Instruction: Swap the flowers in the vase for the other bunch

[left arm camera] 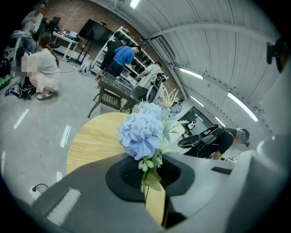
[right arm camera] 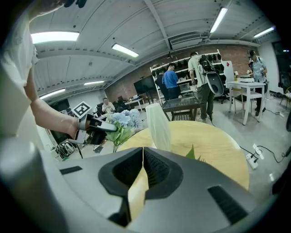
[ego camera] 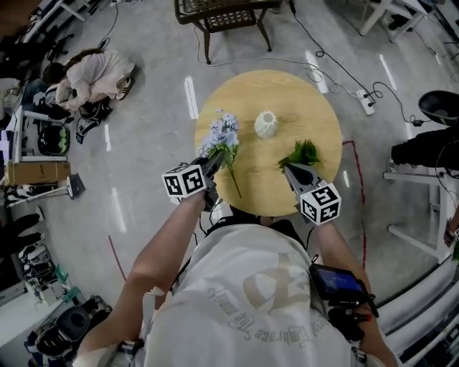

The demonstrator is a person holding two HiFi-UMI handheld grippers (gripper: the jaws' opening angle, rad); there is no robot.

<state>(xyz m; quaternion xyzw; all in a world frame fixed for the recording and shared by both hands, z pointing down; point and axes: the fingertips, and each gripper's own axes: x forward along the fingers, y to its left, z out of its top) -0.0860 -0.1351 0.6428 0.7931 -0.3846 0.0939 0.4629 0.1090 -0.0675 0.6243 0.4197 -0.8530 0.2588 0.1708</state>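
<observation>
**A:** What does the room give you?

**B:** A grey floor (ego camera: pixel 150 165) and a chair (ego camera: pixel 226 14) beyond the vase (ego camera: pixel 266 124). A crouching person (ego camera: pixel 93 75) is far off to the vase's left. The shelves and figures in the gripper views are too small to make out.

**A:** And the worktop (ego camera: pixel 319 107)?

**B:** Round, pale wood. Its near edge is hidden behind the wearer's shoulders.

**A:** The arms?

**B:** Both reach forward and slope downward. The bare left forearm (ego camera: pixel 161 247) ends at the left gripper (ego camera: pixel 213 163), on the near left of the vase. The right gripper (ego camera: pixel 290 170) sits on its near right.

**A:** The jaws?

**B:** The left jaws are clenched on the stem of the blue flowers (left arm camera: pixel 143 132), whose heads lie just left of the vase. I cannot tell whether the stem's loose end touches the wood. The right jaws are pressed together with nothing visible between them. The green bunch (ego camera: pixel 303 153) lies just past their tips, to the right of the vase, and mostly hidden in that gripper's own view.

**A:** And the vase?

**B:** White, upright, near the worktop's middle, apart from both bunches.
</observation>
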